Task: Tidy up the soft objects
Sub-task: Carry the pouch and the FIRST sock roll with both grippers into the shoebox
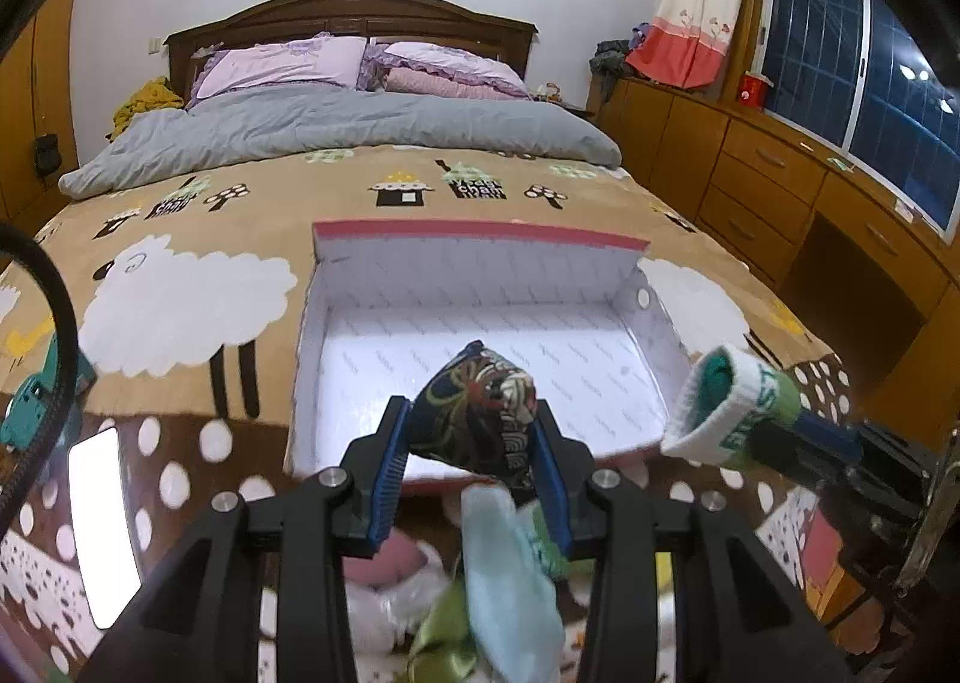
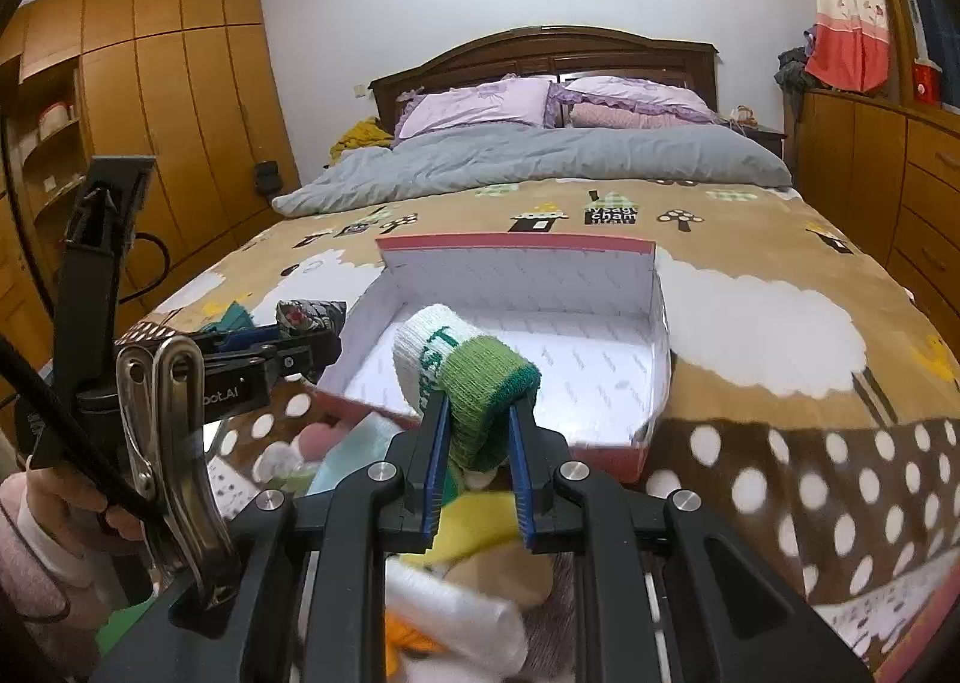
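Both rolled socks hang above the near rim of the open white cardboard box on the bed: left gripper clamped on the dark patterned sock, right gripper clamped on the green-and-white sock, box floor ahead and below.

Both wrist cameras face the headboard, sharing the open box.
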Demonstrator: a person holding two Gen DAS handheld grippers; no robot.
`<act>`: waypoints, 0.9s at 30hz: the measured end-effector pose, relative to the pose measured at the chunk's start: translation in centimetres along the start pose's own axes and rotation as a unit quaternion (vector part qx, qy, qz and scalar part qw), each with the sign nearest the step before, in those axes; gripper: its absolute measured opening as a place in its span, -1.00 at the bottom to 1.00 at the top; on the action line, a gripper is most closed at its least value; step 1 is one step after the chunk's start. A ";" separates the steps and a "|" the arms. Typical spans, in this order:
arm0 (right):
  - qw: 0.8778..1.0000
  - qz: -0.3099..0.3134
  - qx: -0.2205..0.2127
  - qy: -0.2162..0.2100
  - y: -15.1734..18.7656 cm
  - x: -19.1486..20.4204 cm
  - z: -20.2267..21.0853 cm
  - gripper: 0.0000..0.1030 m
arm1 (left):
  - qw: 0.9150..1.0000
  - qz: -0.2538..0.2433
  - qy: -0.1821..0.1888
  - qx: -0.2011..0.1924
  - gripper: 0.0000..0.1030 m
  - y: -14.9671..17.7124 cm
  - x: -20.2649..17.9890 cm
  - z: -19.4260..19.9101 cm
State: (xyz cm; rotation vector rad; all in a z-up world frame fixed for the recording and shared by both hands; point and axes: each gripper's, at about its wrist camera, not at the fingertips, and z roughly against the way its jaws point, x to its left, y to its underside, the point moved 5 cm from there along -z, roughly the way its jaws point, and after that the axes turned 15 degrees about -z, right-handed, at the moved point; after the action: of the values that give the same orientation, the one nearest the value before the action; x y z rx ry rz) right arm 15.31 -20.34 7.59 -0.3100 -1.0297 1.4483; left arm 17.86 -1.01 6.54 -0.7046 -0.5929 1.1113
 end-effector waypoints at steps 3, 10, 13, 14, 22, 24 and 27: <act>1.000 -0.001 0.006 0.004 -0.8 -0.4 -1.5 -0.61 | 1.000 -0.001 0.000 0.001 -0.21 -0.8 0.1 -1.3; 1.000 -0.002 0.017 0.011 -2.3 -1.4 -4.8 -0.61 | 1.000 -0.001 0.002 0.009 -0.21 -2.6 0.3 -4.6; 1.000 -0.002 0.020 0.016 -2.9 -1.7 -5.8 -0.61 | 1.000 -0.002 0.002 0.014 -0.21 -3.1 0.5 -6.1; 1.000 -0.001 0.021 0.018 -3.1 -1.8 -6.2 -0.61 | 1.000 -0.004 0.000 0.015 -0.21 -3.3 0.5 -6.6; 0.999 0.001 0.029 0.033 -4.3 -2.7 -9.0 -0.61 | 0.999 0.012 0.005 0.039 -0.21 -3.8 1.1 -10.3; 0.999 -0.001 0.034 0.037 -4.4 -3.0 -9.6 -0.61 | 0.999 0.015 0.003 0.044 -0.21 -4.0 1.4 -11.0; 0.998 -0.004 0.042 0.041 -4.6 -3.5 -10.9 -0.61 | 0.999 0.014 -0.003 0.050 -0.21 -4.2 1.6 -12.1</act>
State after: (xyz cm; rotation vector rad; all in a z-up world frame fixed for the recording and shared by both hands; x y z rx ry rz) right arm 26.91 -19.97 3.48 -0.3024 -0.8994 1.4565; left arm 29.74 -3.19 2.04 -0.6256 -0.5299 1.1609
